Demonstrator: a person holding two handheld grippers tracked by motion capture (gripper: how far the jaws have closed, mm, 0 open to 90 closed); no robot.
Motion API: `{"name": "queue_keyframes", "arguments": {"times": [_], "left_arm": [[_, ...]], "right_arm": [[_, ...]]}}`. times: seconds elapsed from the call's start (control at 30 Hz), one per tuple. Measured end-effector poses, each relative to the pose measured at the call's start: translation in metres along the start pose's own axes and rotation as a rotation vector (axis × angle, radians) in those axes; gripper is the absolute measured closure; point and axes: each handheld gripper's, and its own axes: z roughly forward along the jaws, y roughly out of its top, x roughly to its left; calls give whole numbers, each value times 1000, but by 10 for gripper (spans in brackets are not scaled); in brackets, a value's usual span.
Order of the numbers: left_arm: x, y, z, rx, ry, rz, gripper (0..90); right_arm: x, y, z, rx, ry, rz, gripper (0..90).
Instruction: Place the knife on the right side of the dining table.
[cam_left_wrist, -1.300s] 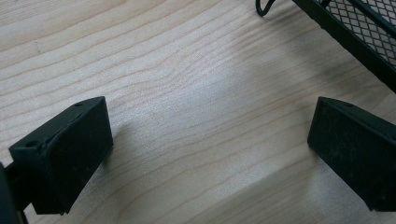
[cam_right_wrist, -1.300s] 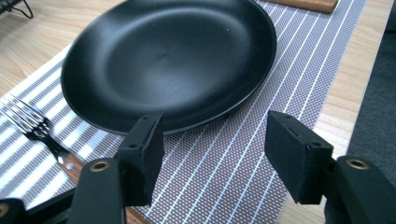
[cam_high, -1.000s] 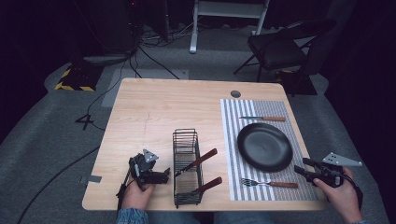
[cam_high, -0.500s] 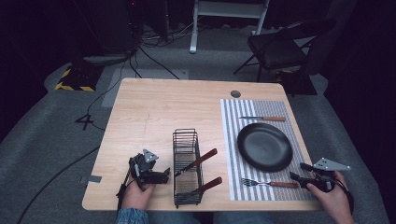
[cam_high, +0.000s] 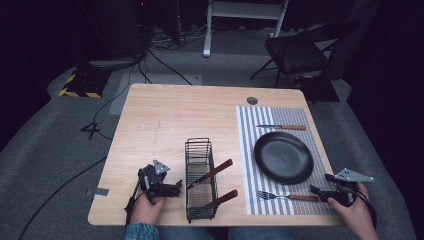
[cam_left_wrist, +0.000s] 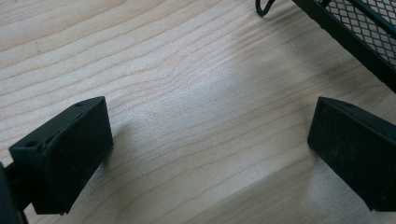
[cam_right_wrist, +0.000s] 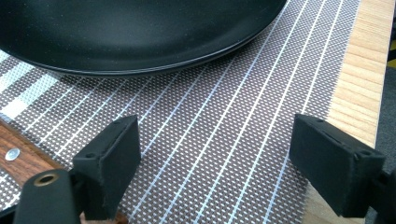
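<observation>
A black plate (cam_high: 283, 157) rests on a striped placemat (cam_high: 246, 150) at the table's right. A fork (cam_high: 287, 197) with a wooden handle lies on the mat in front of the plate. A knife (cam_high: 281, 127) lies behind the plate. My right gripper (cam_high: 322, 184) sits at the end of the fork's handle. It is open, its jaws have just been opening, and only mat lies between them. In the right gripper view (cam_right_wrist: 215, 158) the handle (cam_right_wrist: 18, 161) lies beside the left jaw, with the plate (cam_right_wrist: 130, 32) ahead. My left gripper (cam_high: 172, 184) stands open over bare wood (cam_left_wrist: 210, 154).
A black wire basket (cam_high: 200, 146) stands at the front middle with two wooden-handled utensils leaning in it; its base edge (cam_left_wrist: 355, 42) shows just right of my left gripper. The wooden table (cam_high: 165, 115) ends close behind both hands. A chair (cam_high: 305, 50) stands beyond the far edge.
My right gripper has shifted a little left and toward the near edge, and its jaws stand wider apart. The fork lies where it was. The left hand has stayed put.
</observation>
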Motion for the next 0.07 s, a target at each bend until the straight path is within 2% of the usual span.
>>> {"name": "queue_keyframes", "arguments": {"times": [0.07], "left_arm": [[0,0,0,0,0,0,1]], "right_arm": [[0,0,0,0,0,0,163]]}}
